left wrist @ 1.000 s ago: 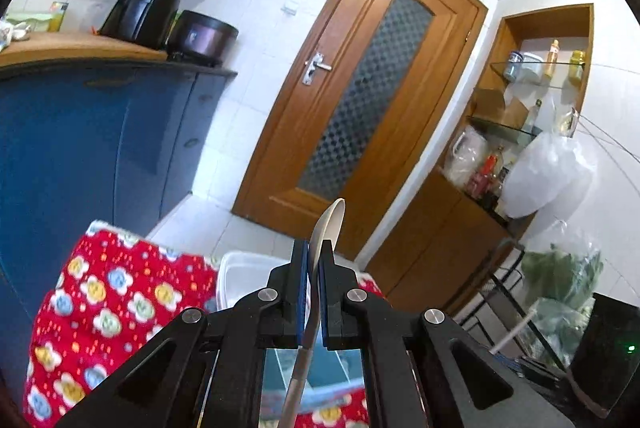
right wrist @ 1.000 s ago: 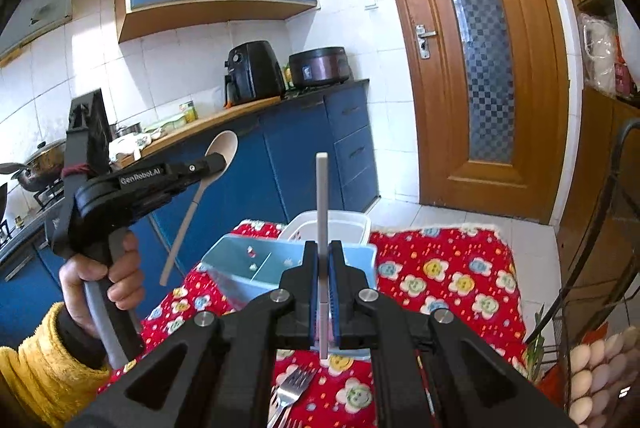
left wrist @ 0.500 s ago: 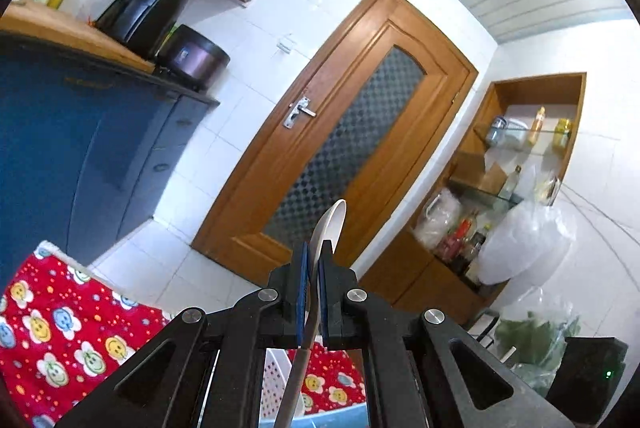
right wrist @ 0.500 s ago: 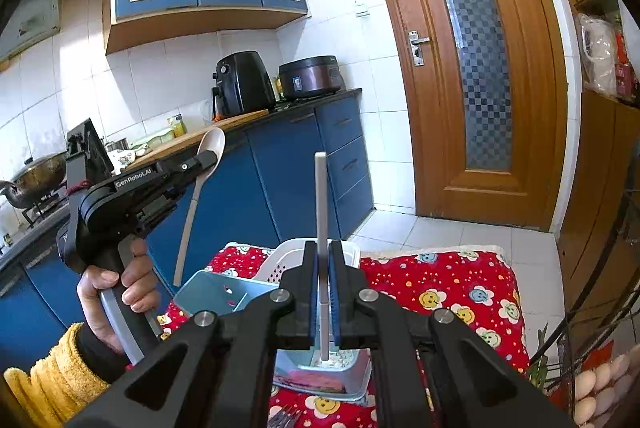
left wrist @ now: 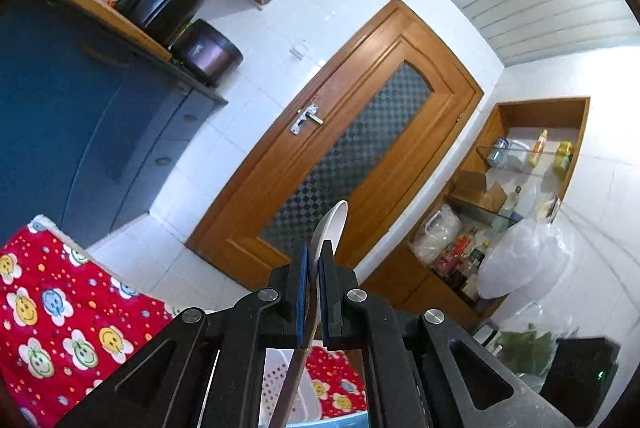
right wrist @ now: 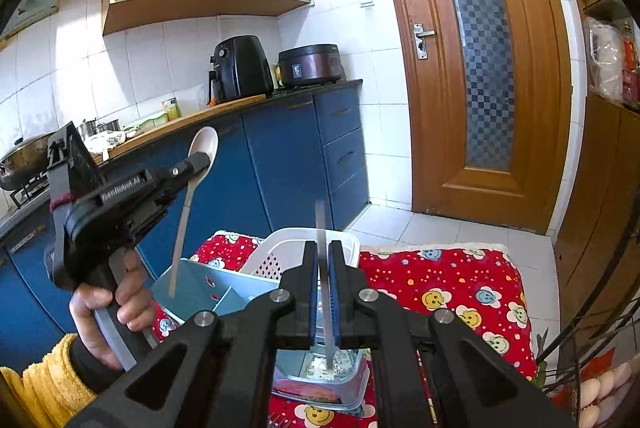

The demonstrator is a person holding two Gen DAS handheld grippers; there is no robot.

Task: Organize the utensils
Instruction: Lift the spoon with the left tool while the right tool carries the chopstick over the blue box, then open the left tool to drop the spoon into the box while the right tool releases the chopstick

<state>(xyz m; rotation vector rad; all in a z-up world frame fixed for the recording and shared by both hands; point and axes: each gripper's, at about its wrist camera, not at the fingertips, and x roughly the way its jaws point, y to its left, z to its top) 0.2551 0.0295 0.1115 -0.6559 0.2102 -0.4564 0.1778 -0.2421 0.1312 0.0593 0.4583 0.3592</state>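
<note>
Spoon first, in the left wrist view: the left gripper is clamped on its handle, bowl up, above the red tablecloth, probably so the handle end can drop into a holder. In the right wrist view, the right gripper is clamped on a thin flat utensil handle, held upright over the blue holder. The white basket stands just behind the holder. The holder's open top leaves room for both, but the two grippers are near each other.

White-tiled kitchen, blue cabinets, wooden door with patterned glass.
</note>
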